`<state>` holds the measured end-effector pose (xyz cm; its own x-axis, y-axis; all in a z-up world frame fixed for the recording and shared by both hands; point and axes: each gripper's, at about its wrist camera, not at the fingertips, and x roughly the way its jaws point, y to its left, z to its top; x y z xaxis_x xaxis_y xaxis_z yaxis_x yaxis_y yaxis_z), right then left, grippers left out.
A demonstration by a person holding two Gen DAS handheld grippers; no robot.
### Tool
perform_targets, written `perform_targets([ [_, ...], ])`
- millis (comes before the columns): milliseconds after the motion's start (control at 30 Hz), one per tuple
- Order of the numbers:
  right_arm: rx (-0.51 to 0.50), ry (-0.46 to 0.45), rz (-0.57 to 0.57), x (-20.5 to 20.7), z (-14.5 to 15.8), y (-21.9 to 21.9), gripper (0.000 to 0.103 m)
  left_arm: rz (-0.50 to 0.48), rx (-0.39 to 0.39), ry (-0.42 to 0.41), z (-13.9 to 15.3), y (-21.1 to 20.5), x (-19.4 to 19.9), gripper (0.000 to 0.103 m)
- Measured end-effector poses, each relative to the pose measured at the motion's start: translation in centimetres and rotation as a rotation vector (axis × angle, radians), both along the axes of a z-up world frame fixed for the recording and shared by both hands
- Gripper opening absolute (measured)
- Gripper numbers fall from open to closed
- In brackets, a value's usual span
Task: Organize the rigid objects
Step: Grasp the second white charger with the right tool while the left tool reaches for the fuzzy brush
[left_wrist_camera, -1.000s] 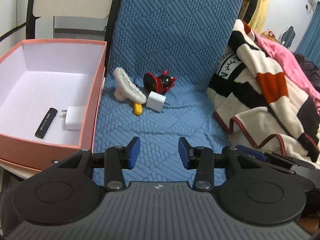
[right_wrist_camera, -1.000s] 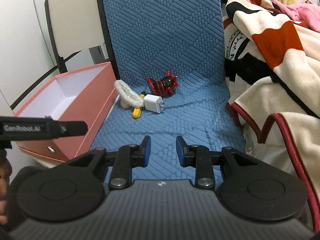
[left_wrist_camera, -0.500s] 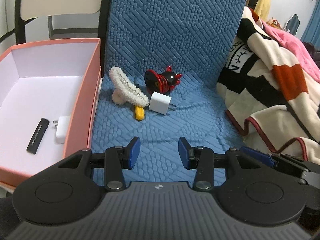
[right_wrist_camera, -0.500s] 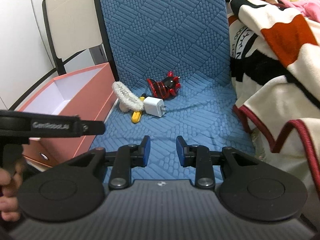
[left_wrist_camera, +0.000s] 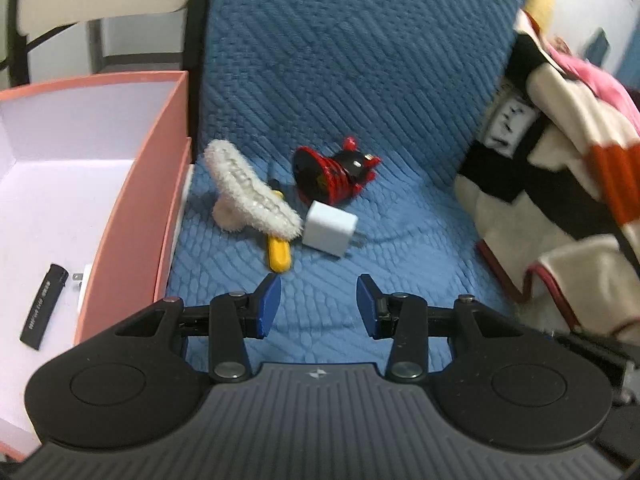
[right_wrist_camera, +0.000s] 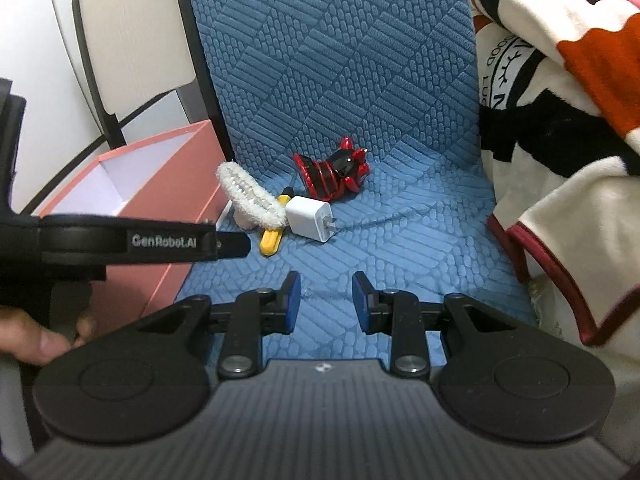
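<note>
1. White charger cube (left_wrist_camera: pixel 329 227) lying just ahead of the left gripper (left_wrist_camera: pixel 319 306), slightly right of its centre line, prongs pointing right. Touching or nearly touching the fluffy white clip (left_wrist_camera: pixel 252 196) and the yellow handle (left_wrist_camera: pixel 279 256) on its left.
2. Left gripper empty, pads parted about as wide as the cube. Little margin: likely to land a pad on a top edge and tip or shove the cube instead of straddling it.
3. Risk of pinching the clip's fluff or the yellow handle along with the cube, dragging both.
4. Red-and-black figurine (left_wrist_camera: pixel 336 174) just beyond the cube; liable to be knocked over by an overreach.
5. Soft blue quilted mat (left_wrist_camera: pixel 360 80) underneath: apt to give under pressure and let the cube roll.
6. Right gripper (right_wrist_camera: pixel 326 300) also empty, pads apart by a narrower gap, pointed at the same cluster. Real chance of the two tools colliding.
7. Pink box (left_wrist_camera: pixel 152 200) to the left gripper's left, already holding a black stick (left_wrist_camera: pixel 44 306) and another white charger (left_wrist_camera: pixel 82 284). Possible clipping of the near wall during a low carry.
</note>
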<state>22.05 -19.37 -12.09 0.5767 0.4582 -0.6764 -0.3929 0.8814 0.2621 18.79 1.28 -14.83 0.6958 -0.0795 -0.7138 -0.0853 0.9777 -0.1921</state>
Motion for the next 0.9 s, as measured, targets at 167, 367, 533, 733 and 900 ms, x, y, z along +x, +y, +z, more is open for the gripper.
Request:
perform_targets([
  [167,-0.034,-0.008,0.015,1.8,-1.0,1.1,0.033,0.027,-0.020,-0.027,-0.9,-0.2,1.5,0.048],
  [367,-0.050,0.000,0.028,4.4,-2.5,1.8,0.033,0.039,-0.026,-0.011,-1.7,0.4,4.1,0.048],
  [533,-0.087,-0.012,0.110,6.0,-3.6,3.4,0.033,0.088,-0.039,-0.016,-1.5,1.5,6.3,0.048],
  [733,-0.073,-0.036,0.193,7.6,-4.5,5.1,0.046,0.158,-0.037,0.018,-2.0,2.6,8.1,0.048],
  [900,-0.158,-0.067,0.266,8.5,-5.4,7.4,0.046,0.200,-0.097,0.072,-2.6,3.8,9.2,0.048],
])
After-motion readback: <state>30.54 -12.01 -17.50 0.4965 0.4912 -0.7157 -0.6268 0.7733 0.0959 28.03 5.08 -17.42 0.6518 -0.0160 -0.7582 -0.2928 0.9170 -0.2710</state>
